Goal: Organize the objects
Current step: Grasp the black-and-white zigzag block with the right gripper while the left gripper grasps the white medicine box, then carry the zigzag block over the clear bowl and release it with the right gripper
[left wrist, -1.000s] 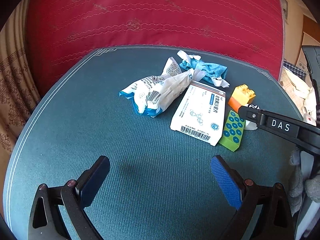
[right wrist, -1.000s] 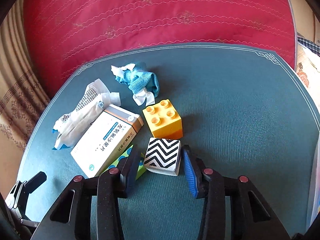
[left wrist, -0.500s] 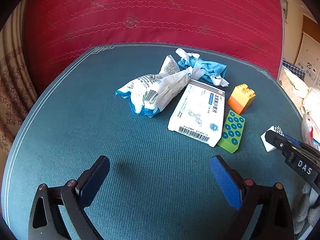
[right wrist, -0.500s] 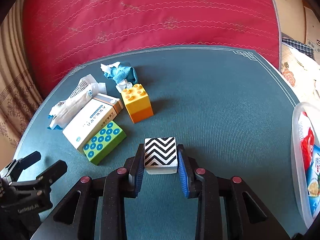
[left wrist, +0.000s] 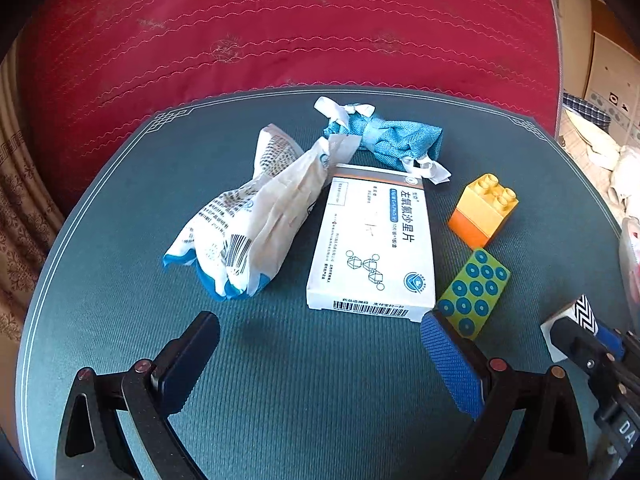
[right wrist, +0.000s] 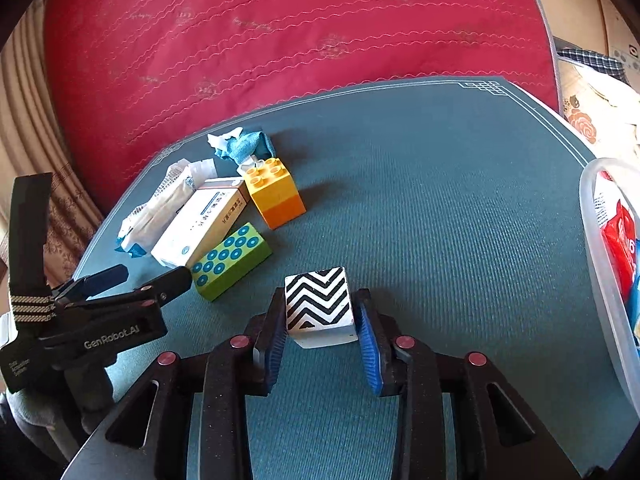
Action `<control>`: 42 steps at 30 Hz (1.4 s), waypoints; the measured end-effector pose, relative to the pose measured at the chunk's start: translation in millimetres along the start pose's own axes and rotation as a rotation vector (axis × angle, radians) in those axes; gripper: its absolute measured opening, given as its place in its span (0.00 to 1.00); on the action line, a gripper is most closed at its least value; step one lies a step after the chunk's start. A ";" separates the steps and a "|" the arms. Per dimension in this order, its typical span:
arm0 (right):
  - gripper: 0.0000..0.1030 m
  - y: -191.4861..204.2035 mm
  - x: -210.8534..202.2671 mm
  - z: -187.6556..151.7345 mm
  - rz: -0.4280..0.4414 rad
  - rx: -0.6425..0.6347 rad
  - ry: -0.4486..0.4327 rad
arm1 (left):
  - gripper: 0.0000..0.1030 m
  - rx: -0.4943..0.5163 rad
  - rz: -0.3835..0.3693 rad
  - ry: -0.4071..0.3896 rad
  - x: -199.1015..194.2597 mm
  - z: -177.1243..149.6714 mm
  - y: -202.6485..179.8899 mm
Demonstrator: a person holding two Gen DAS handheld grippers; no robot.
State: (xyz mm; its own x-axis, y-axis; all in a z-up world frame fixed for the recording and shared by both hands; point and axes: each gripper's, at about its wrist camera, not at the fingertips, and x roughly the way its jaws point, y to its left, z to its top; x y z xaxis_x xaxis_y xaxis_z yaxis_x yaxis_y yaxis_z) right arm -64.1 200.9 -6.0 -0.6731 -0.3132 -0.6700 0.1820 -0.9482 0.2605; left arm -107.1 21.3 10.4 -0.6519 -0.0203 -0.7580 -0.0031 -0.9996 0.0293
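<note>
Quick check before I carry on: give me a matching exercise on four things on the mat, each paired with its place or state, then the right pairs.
Things:
1. zigzag block
2. green dotted block
3. yellow-orange brick
4. blue cloth bundle

Places or states:
A. farthest back in the pile, beyond the medicine box
B. clamped in the right gripper
C. flat on the mat, next to the box's barcode end
D. standing studs up, behind the green dotted block

Pairs: 1-B, 2-C, 3-D, 4-A

Black plastic gripper (right wrist: 320,320) frames, blue ribbed pads (right wrist: 367,332), red screw heads (white "GenRobot.AI" lettering on one body)
</note>
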 end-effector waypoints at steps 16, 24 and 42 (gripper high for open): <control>0.34 0.8 -1.1 -3.2 0.018 0.010 0.000 | 0.99 -0.050 -0.037 0.009 16.8 42.6 -17.1; 0.34 1.5 -1.2 -3.1 0.018 0.010 0.000 | 0.82 -0.055 -0.018 0.047 38.1 48.8 -20.7; 0.34 0.5 -2.1 -2.2 0.023 0.013 0.006 | 0.66 -0.033 -0.051 -0.024 -4.9 5.4 -8.3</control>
State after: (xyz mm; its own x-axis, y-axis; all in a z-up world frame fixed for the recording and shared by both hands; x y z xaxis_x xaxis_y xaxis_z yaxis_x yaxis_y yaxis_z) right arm -61.0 201.0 -6.1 -0.6648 -0.3351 -0.6677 0.1880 -0.9400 0.2846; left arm -108.0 29.8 17.4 -0.6698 0.0309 -0.7419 -0.0119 -0.9995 -0.0308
